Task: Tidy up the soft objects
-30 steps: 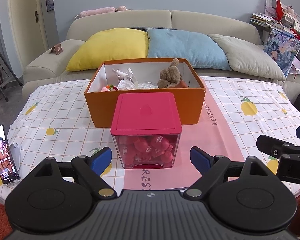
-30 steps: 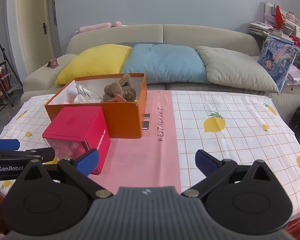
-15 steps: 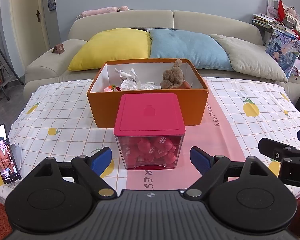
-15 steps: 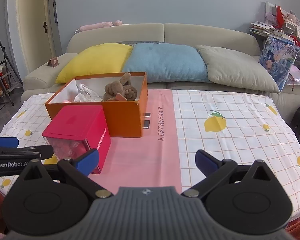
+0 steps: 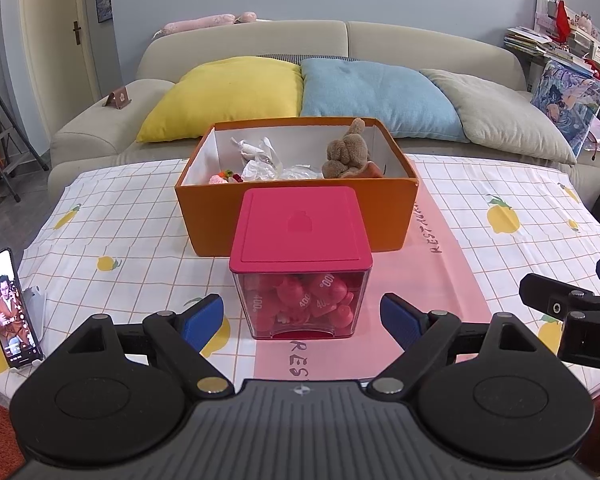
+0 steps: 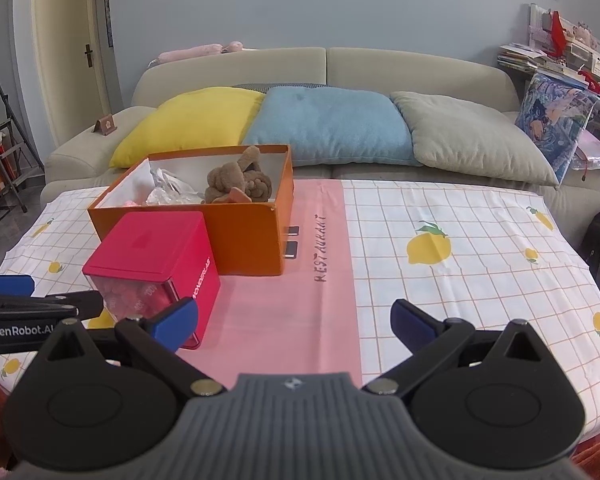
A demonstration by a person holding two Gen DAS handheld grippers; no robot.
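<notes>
The clear container [image 5: 302, 306] with a flat pink-red lid [image 5: 300, 229] stood on the tabletop [image 5: 132, 236], directly ahead of the left gripper [image 5: 302, 318] and between the lines of its two blue fingertips, but beyond them and not touched. Through its clear wall, red pieces with white "400" marks were visible, heaped at the bottom. Just behind it stood the orange box [image 5: 296, 210], open at the top. Inside this box, a brown plush toy [image 5: 346, 156] lay on the right side, crumpled white plastic bags [image 5: 260, 162] lay in the middle, and a small pink thing lay at the left; what it was could not be told.

The jaws of the left gripper were wide open and held nothing. The jaws of the right gripper [image 6: 294, 320] were also wide open and empty, above the pink stripe of the tablecloth [image 6: 460, 280]. For the right gripper, the container [image 6: 152, 276] was ahead and to the left of its left fingertip. A phone [image 5: 10, 308] with a lit screen stood far left of the left gripper.

Compared with one second before, the container and the orange box appeared a little higher in the left wrist view, so the left gripper had moved slightly. The jaws of both grippers kept the same opening.
</notes>
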